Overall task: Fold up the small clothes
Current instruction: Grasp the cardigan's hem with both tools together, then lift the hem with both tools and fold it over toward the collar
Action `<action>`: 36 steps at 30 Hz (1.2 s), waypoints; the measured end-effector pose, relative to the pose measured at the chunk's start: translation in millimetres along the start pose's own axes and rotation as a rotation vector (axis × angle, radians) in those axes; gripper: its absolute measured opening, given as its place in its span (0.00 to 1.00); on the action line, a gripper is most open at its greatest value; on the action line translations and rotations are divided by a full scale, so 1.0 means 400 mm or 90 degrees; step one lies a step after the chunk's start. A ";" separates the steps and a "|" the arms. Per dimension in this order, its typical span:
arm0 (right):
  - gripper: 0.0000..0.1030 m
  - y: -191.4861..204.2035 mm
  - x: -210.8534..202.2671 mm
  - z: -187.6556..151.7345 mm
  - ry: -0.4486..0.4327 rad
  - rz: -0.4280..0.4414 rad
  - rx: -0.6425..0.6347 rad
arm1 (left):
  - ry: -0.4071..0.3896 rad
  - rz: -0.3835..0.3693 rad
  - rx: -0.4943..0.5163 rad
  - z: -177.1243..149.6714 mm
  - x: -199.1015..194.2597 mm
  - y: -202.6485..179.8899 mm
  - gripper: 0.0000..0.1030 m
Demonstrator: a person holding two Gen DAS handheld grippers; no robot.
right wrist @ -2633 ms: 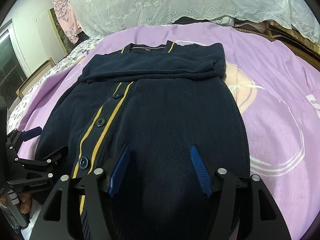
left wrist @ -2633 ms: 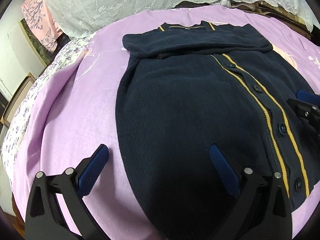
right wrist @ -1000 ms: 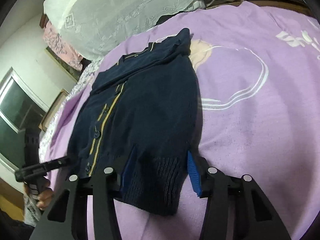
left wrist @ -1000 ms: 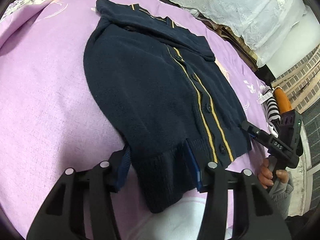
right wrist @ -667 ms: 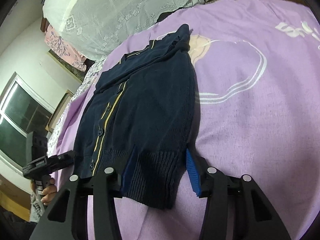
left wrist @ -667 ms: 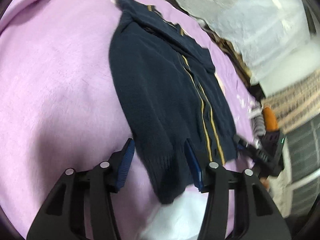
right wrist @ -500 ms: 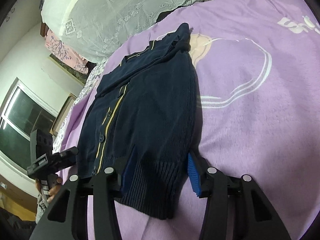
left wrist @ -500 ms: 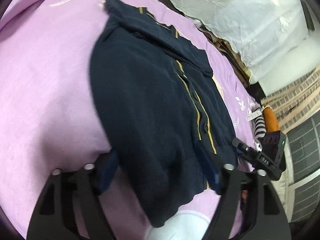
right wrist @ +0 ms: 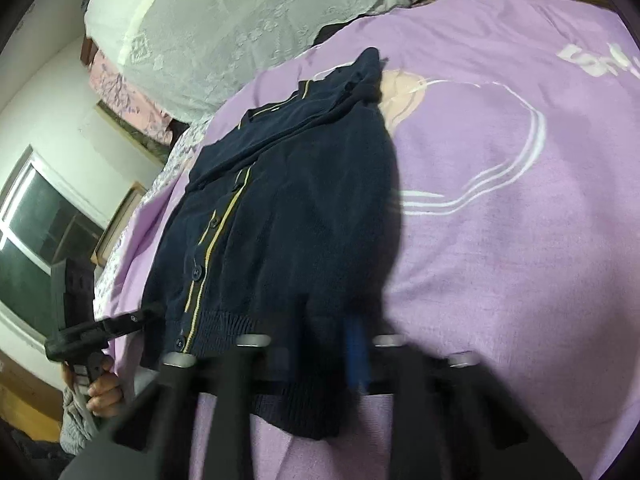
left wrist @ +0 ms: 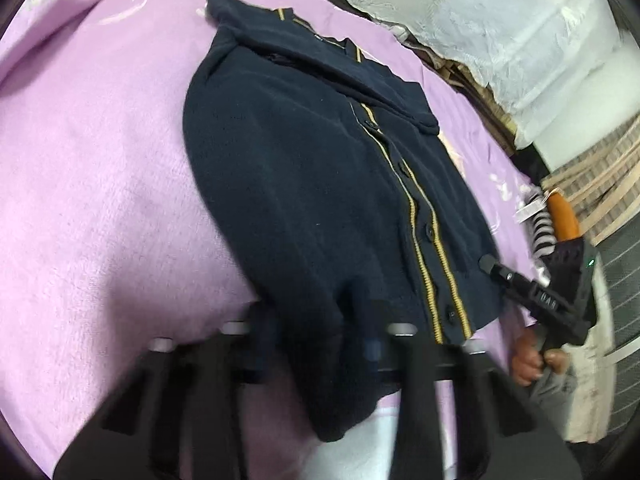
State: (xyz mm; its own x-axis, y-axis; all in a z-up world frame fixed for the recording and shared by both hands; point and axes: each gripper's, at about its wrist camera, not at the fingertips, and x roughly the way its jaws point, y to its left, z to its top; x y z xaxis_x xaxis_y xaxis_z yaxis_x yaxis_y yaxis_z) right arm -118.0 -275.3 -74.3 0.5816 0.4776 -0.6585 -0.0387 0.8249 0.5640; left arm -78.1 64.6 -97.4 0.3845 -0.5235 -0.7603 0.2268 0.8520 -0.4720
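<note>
A navy knit cardigan with yellow placket stripes lies buttoned on the purple blanket, its sleeves folded across the chest. My left gripper, blurred, has its jaws drawn in on the hem's left corner, which bunches up between the pads. My right gripper is closing on the hem's right corner of the cardigan, with the ribbed knit pinched beside its blue pad. Each view also shows the other gripper at the hem: the right gripper and the left gripper.
The blanket covers a bed. A white lace cover lies along its far side. Striped and orange clothes sit by the right edge. A window is on the left. A person's hand holds each handle.
Both grippers' jaws have closed from wide apart onto the hem corners, and the knit now bunches between them. The left jaws first spread wider, then snapped in.
</note>
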 end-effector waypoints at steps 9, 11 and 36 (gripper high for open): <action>0.11 0.075 -0.045 -0.019 -0.014 0.018 -0.049 | -0.061 0.010 0.004 -0.010 -0.114 0.013 0.09; 0.11 0.077 -0.039 -0.037 0.001 0.022 -0.046 | -0.047 0.015 0.003 -0.017 -0.114 0.025 0.09; 0.12 0.132 -0.054 0.030 -0.028 0.033 -0.051 | -0.066 0.053 0.064 0.044 -0.122 -0.035 0.10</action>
State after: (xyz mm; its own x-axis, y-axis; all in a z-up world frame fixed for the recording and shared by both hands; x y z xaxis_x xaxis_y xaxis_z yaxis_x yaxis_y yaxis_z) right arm -123.1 -245.5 -24.2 0.6124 0.5075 -0.6062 -0.1330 0.8220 0.5538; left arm -84.5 78.3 -46.0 0.4941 -0.4520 -0.7426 0.2767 0.8915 -0.3586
